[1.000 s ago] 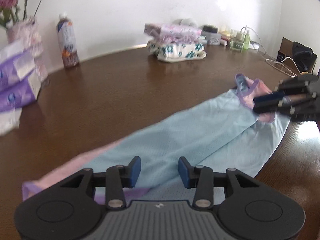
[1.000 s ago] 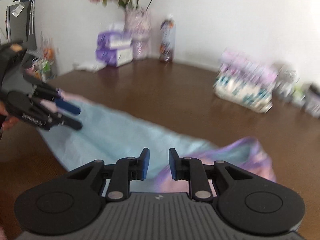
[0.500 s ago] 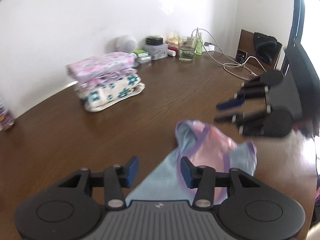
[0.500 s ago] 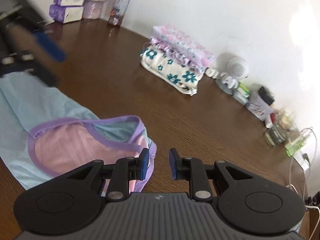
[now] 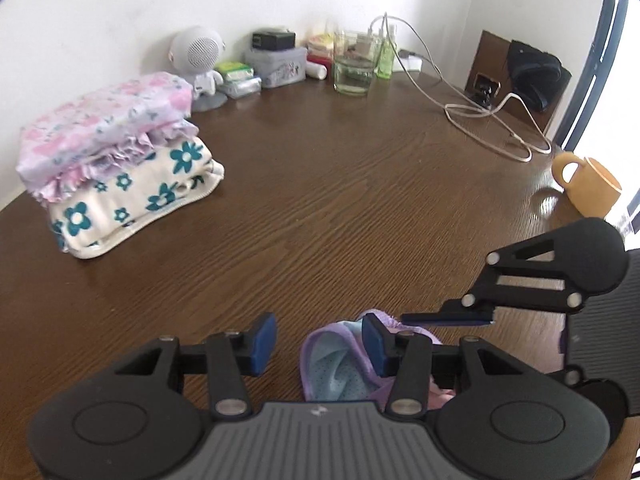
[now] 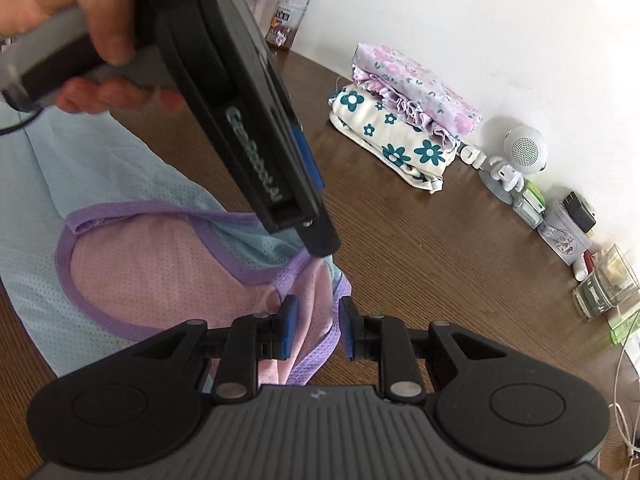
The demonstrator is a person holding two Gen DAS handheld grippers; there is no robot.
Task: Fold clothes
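Observation:
A light blue mesh top with a pink inner side and purple trim lies flat on the brown table. My right gripper hovers low over its shoulder-strap end. Its jaws are open a little, with the purple-edged strap lying in the gap. A hand holds my left gripper, which comes down from the upper left, its tip at the same strap. In the left wrist view, the left gripper is wide open and the bunched strap sits by its right finger. One right-gripper finger reaches in from the right.
A stack of folded floral clothes sits at the back left. Along the wall are a small white speaker figure, boxes, a glass and a white cable. An orange mug stands near the right edge. A bottle is further left.
Both grippers have moved to the top's strap end. The left gripper left the hem and now stands close beside the right one, which has lowered onto the strap.

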